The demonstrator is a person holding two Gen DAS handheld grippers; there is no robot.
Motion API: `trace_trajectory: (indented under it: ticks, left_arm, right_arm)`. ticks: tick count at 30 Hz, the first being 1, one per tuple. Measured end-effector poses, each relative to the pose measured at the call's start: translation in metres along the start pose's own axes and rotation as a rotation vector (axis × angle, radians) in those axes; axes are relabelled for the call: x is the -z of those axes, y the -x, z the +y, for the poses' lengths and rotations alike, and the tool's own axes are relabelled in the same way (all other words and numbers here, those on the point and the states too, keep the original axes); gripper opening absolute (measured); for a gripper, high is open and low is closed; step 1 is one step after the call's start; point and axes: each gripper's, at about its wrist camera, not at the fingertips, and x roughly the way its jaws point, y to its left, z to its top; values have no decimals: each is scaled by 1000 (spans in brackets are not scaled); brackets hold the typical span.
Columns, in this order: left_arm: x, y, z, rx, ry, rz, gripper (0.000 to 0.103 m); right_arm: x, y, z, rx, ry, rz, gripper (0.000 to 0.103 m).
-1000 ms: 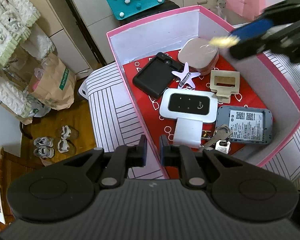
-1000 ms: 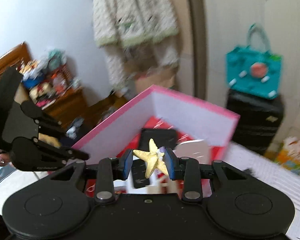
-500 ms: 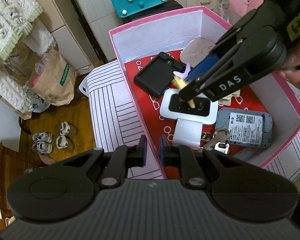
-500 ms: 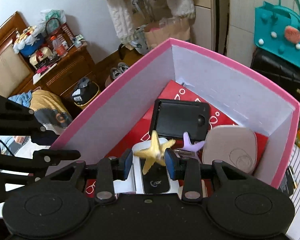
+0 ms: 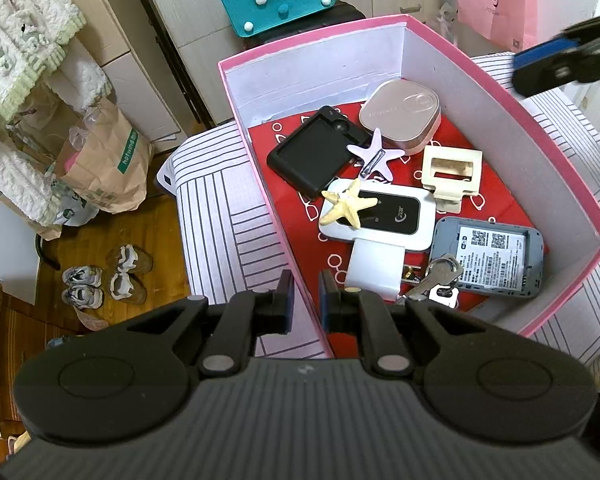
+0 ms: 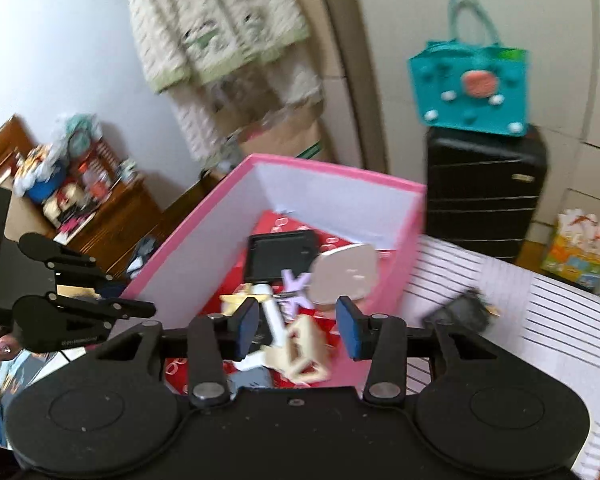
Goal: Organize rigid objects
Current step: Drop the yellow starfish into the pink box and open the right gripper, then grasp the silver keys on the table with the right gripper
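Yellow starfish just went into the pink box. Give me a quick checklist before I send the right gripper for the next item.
1. Yellow starfish released: ok, it lies on the white router, apart from any gripper.
2. Right gripper empty: ok, jaws have just been opening, nothing between the pads.
3. Right gripper clear of the pink box: ok, it is up at the box's far-right edge in the left view.
4. Left gripper holding the box wall: ok, jaws nearly shut with the near wall between them.
5. Starfish stable: cannot tell, it rests tilted, partly over the router's edge.
6. Next item: cannot tell, a blurred dark thing lies on the striped cloth.
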Motion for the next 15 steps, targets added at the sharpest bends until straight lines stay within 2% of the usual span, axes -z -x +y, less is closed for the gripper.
trace_trajectory:
  ticks: [5, 10, 12, 15]
  left_arm:
    - [-1, 0, 1, 8, 13, 1, 12]
    - [2, 0, 2, 7, 30, -8, 12]
    - [2, 0, 4, 9, 42, -8, 12]
    - [3, -1, 3, 8, 50, -1, 12]
  right_arm:
    - [21, 24, -21, 85, -20, -41, 52]
    - [54, 6, -39, 276, 79, -63, 55]
    - [69, -6, -52, 290, 68, -55, 55]
    - [85, -18, -68, 237, 2, -32, 55]
